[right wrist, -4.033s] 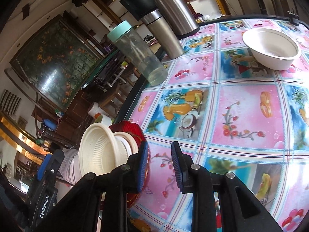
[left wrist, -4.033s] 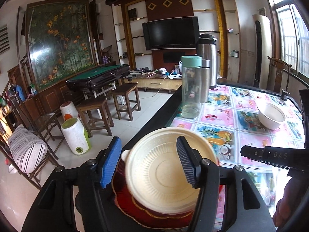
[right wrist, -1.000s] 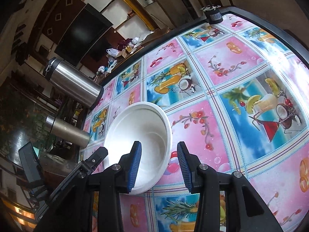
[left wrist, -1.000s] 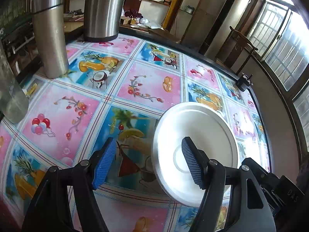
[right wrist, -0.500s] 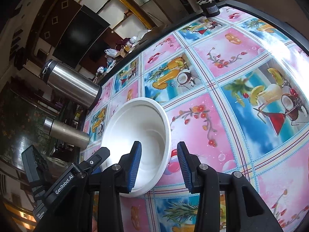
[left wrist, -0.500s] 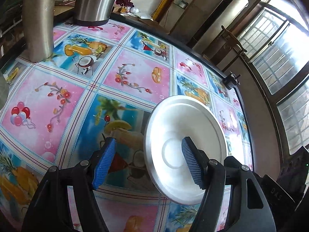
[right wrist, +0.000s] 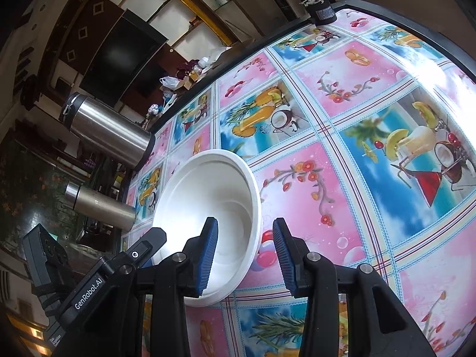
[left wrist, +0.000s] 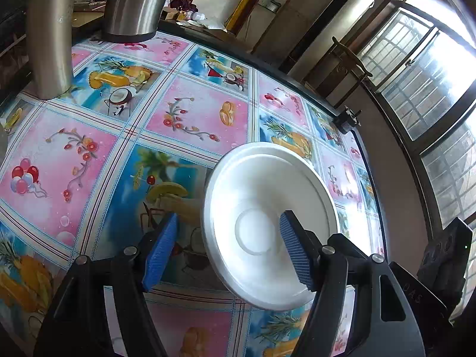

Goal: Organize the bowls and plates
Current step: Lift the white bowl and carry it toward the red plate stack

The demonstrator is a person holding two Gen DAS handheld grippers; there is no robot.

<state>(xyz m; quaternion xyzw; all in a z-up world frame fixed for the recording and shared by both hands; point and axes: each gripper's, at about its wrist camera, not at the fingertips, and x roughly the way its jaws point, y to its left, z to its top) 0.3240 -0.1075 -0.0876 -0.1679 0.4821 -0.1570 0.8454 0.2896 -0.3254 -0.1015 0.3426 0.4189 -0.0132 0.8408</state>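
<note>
Bowl [left wrist: 267, 217]: white, empty, alone on the tablecloth [left wrist: 190, 113] near the table's window side; in the right wrist view [right wrist: 214, 196] its rim sits between the right gripper's two pads.
Left gripper [left wrist: 229, 247]: spread wide, empty; one blue pad is over the bare cloth beside the bowl, the other looks to be over the bowl's inside, so the near rim falls in the gap. Whether either pad touches the bowl cannot be told.
Right gripper [right wrist: 242, 253]: also spread, empty; one pad appears inside the bowl, one outside, straddling the wall without visibly pinching it.
Step in hand: judged to be taking hold of the bowl by its rim, most likely to carry it to a stack.
How to do it well: close one gripper only on the wall, with the inner pad deep enough to catch below the rim's lip; a thin bowl like this may flex or tip if pinched at the very edge.
Second gripper: best kept clear or used to steady the far side, since both now crowd the same bowl.
Risk: the cloth looks smooth, so a sideways nudge could slide the bowl instead of gripping it.
Flasks [left wrist: 53, 32]: well apart from the bowl, at the table's far edge, not in the way.
</note>
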